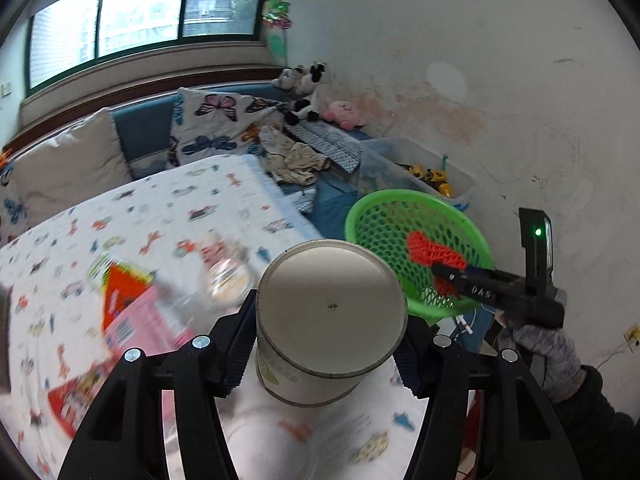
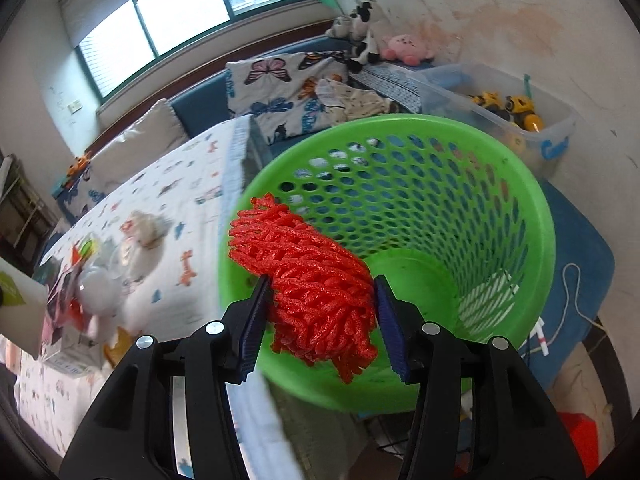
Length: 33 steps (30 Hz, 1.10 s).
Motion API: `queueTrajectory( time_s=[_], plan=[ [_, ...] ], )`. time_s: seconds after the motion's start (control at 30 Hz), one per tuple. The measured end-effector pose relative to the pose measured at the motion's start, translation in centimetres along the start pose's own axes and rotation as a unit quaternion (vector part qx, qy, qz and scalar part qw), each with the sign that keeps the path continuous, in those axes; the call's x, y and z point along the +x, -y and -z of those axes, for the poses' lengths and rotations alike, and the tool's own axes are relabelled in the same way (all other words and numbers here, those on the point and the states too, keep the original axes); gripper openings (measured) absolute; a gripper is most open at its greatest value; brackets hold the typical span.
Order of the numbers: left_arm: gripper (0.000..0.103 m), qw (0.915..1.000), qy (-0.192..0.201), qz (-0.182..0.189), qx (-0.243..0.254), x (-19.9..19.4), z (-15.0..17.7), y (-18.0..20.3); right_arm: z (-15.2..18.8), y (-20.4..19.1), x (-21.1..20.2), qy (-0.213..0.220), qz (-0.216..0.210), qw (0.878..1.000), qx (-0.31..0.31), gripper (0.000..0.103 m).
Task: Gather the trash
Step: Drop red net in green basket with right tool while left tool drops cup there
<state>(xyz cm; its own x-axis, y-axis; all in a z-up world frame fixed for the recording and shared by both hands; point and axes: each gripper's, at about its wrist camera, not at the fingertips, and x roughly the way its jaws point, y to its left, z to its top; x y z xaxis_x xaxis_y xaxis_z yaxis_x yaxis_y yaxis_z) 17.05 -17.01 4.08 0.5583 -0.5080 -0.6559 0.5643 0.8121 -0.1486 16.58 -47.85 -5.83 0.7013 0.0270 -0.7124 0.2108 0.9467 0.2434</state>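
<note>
Black left gripper (image 1: 331, 344) fills the bottom of its view, ribbed pads clamped on the side wall of a round white paper cup (image 1: 330, 312) whose flat base faces the lens, held over the patterned white bedsheet (image 1: 160, 208). Right gripper (image 2: 320, 316) is closed on a red foam fruit net (image 2: 308, 276), pads pressing both flanks, net hanging just above the rim of the green perforated plastic basket (image 2: 520, 208), which stands beside the bed edge. From the left view the right gripper (image 1: 442, 276) sits over the basket mouth.

Handling: net looks very light, soft and springy, squashes under the pads, grips well, no breakage risk; mid-body hold is fine. Cup looks light, thin-walled, crush-prone, so moderate squeeze at the side wall; contents cannot be told.

More trash lies on the sheet: pink and red snack wrapper (image 1: 132, 312) and clear plastic cup (image 1: 228, 276), both motion-blurred. Clear storage bin with yellow toys (image 2: 516, 116) behind the basket is not trash.

Judged step: drop net into basket, cup next.
</note>
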Motion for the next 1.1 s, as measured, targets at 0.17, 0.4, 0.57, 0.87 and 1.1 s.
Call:
queueTrajectory(
  time_s=[0.17,0.4,0.57,0.87,1.1],
  plan=[
    [0.058,0.9996,-0.015,0.023,0.003,2.6,-1.9,1.7,-0.3,1.4,0.7,-0.008,0.005,1.0,0.008,0.066],
    [0.058,0.9982,-0.039,0.044,0.012,6.0,-3.9,4.1,-0.2,2.4,0.1,-0.004,0.003,1.0,0.014,0.072],
    [0.058,0.9968,-0.054,0.053,0.025,8.6,-5.0,6.1,0.3,2.7,-1.5,0.008,0.006,1.0,0.006,0.073],
    [0.059,0.9931,-0.082,0.072,0.045,13.7,-6.1,10.0,2.0,3.9,-4.2,0.032,0.012,0.999,0.017,0.08],
    [0.06,0.9906,-0.105,0.077,0.043,16.7,-6.1,11.7,3.0,4.8,-5.3,0.035,0.011,0.999,0.036,0.081]
  ],
)
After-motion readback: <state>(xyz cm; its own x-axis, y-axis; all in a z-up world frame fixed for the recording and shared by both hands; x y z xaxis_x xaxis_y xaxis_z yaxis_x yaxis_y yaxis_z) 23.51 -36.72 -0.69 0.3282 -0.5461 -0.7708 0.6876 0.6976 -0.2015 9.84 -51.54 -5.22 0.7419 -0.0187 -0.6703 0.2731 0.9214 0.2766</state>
